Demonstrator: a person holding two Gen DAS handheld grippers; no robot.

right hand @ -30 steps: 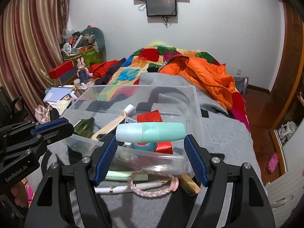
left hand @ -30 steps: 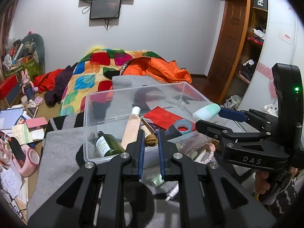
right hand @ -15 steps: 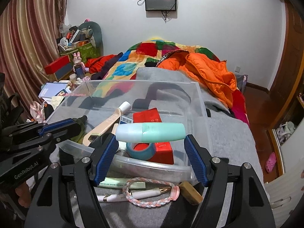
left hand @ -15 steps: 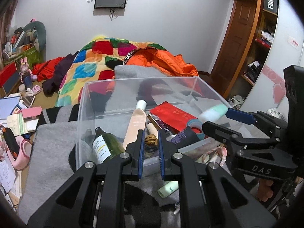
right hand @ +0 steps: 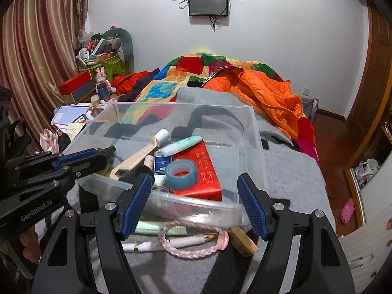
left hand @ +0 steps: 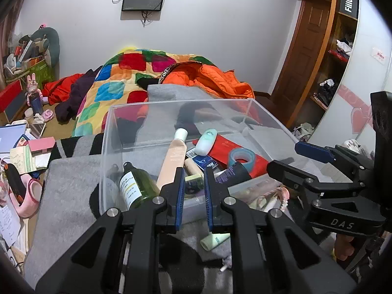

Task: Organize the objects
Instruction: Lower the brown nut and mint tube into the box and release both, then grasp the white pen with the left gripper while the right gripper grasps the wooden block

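— What has moved since a second ago?
— The mint tube (right hand: 181, 144) has left the right gripper (right hand: 193, 205); it now lies inside the clear bin (right hand: 254, 132), across the red box (right hand: 196, 171) behind the blue tape roll (right hand: 181, 174).
— And the fingers?
— The right ones gape wide, empty. The left gripper (left hand: 193, 196) is nearly closed, a narrow gap, holding nothing.

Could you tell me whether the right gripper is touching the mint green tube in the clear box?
Apart. In the right wrist view, the right gripper stands open and empty, while the mint green tube lies beyond it in the clear box.
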